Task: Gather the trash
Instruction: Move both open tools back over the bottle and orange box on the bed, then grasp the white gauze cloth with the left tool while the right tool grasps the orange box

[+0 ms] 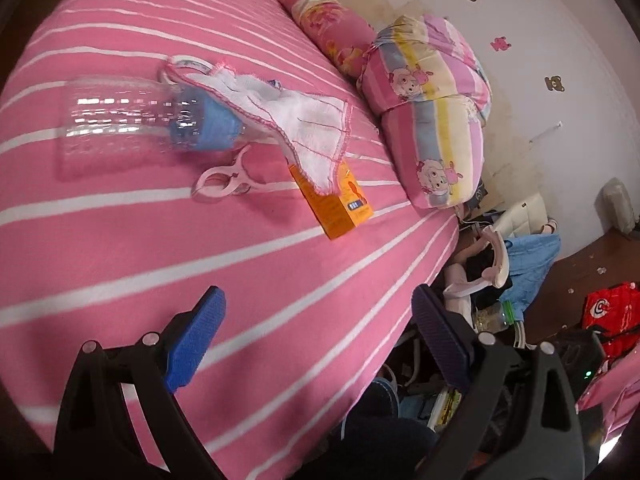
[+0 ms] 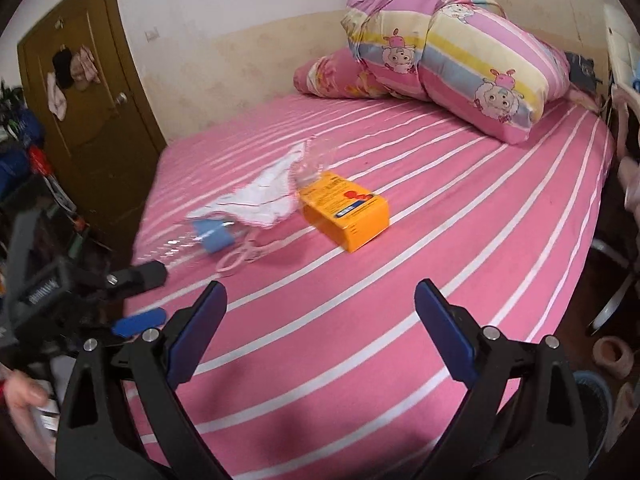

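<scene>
The bottle (image 1: 148,116) lies on the bed (image 1: 280,280), cap end under a cloth (image 1: 304,120), long axis running left-right ahead of the left tongs (image 1: 320,344). Both left and right tongs (image 2: 320,328) gape wide, empty; the left looks nearer.

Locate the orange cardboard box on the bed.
The orange cardboard box lies mid-bed in the right wrist view, right of the white pink-edged cloth, whose corner overlaps it in the left wrist view.

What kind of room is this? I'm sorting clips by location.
Most likely a lived-in bedroom, perhaps a child's: a bed with a pink striped sheet, a folded cartoon-sheep quilt at its head, and a wooden door with clothes hung on it.
</scene>
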Available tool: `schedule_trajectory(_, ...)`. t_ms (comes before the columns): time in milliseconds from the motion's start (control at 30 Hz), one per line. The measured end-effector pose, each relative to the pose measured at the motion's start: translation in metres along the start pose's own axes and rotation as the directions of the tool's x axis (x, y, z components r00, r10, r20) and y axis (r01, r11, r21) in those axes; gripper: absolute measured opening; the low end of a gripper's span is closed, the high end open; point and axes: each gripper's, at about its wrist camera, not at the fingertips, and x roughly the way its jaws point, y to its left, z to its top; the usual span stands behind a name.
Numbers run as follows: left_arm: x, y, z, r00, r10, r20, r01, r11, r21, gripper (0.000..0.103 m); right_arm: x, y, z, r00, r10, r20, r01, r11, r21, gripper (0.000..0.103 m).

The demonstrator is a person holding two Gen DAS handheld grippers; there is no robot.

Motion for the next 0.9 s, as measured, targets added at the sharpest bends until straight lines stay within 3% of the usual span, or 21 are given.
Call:
schedule_trajectory(167,0.032,-0.002,0.025,0.999,0.008,-0.032,-0.008,1.000,0.006,0.091,0.041,-0.015,0.006,1.000,0.002,0.011,-0.002,0.999,-0.048,0.097)
schedule_trajectory(433,0.061,0.009,0.067,0.999,0.033,-0.013,-0.033,0.998,-0.052,0.091,0.115,-0.028,0.017,0.998,0.004,-0.055,-0.011,0.992,-0.128,0.097)
schedule_trajectory(667,0.083,0.021,0.087,1.000,0.020,-0.002,-0.020,0.990,-0.140,0.090,0.149,-0.037,0.026,0.999,0.002,-0.054,-0.009,0.991,-0.136,0.097)
schedule_trajectory(900,0.097,0.028,0.095,1.000,0.022,-0.008,-0.023,0.987,-0.161,0.090,0.177,-0.047,0.037,0.998,0.007,-0.066,-0.017,0.987,-0.157,0.097)
